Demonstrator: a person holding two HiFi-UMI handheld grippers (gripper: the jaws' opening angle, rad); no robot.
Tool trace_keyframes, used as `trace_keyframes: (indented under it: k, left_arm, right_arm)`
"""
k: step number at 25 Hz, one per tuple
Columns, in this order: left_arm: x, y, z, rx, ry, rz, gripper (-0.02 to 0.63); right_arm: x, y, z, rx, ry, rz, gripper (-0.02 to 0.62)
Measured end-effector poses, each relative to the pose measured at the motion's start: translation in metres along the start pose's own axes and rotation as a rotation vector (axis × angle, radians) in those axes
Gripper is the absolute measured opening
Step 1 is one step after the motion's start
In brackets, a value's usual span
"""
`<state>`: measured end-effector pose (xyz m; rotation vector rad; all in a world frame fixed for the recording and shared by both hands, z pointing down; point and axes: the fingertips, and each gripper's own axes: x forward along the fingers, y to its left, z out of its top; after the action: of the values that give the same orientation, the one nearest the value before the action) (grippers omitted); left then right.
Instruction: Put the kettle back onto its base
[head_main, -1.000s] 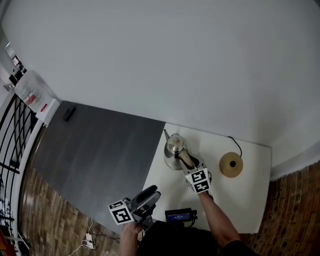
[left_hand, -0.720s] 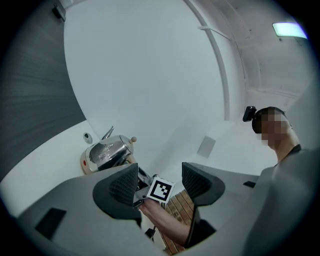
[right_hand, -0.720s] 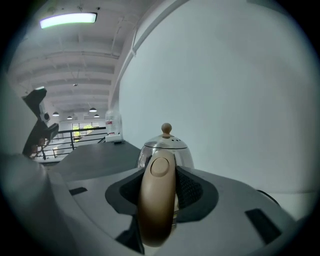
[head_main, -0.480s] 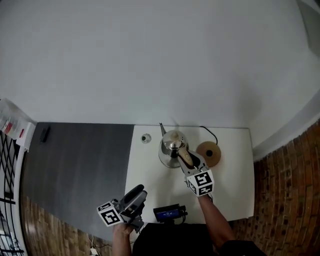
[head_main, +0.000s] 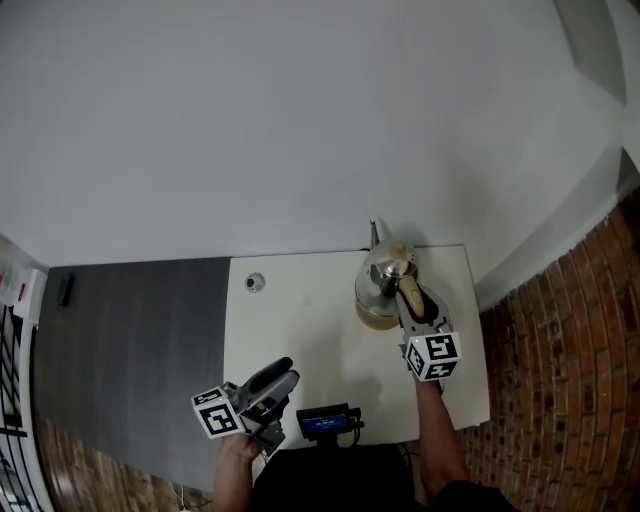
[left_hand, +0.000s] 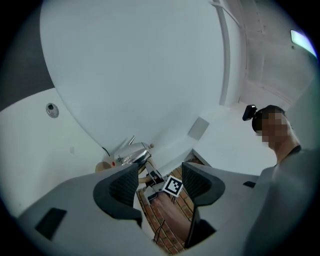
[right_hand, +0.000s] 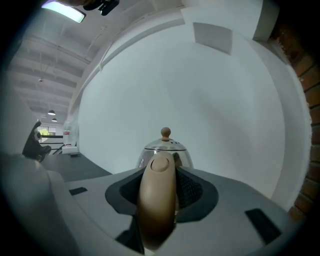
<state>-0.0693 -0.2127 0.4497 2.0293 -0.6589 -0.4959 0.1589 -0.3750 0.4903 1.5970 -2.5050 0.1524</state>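
Observation:
The steel kettle (head_main: 386, 277) with a tan handle (head_main: 409, 296) is held over the round tan base (head_main: 372, 320) at the far right of the white table (head_main: 300, 330). Only the base's near edge shows under it; I cannot tell whether the two touch. My right gripper (head_main: 411, 301) is shut on the handle (right_hand: 157, 200), and the kettle's lid knob (right_hand: 165, 132) shows just beyond it. My left gripper (head_main: 281, 375) hangs open and empty over the table's near left edge. In the left gripper view the kettle (left_hand: 131, 154) and base (left_hand: 104, 165) lie beyond my open left gripper (left_hand: 159, 180).
A small round fitting (head_main: 255, 283) sits at the table's far left. A black device with a blue screen (head_main: 325, 422) lies at the near edge. Brick floor (head_main: 560, 330) lies to the right, grey floor (head_main: 130, 340) to the left. A person (left_hand: 280, 150) stands at the right of the left gripper view.
My right gripper has carried the kettle rightwards from beside the base to over it. The left gripper has stayed low at the table's near left.

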Motion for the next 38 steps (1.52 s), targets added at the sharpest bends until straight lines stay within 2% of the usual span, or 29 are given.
trace_keyframes:
  k: [6, 9, 23, 38]
  left_arm:
    - [0.043, -0.016, -0.010, 0.023, 0.088, -0.056, 0.295]
    - [0.050, -0.018, -0.014, 0.026, 0.103, -0.055, 0.295]
    - [0.044, -0.007, -0.012, 0.019, 0.078, 0.002, 0.295]
    - [0.041, -0.010, -0.014, 0.025, 0.074, 0.006, 0.295]
  right_arm:
    - [-0.005, -0.031, -0.015, 0.037, 0.014, -0.050, 0.153]
    - [-0.003, -0.035, -0.024, 0.054, 0.023, -0.049, 0.153]
    - [0.026, -0.024, -0.053, 0.057, 0.044, -0.011, 0.153]
    - [0.005, -0.014, -0.068, 0.045, 0.003, -0.040, 0.153]
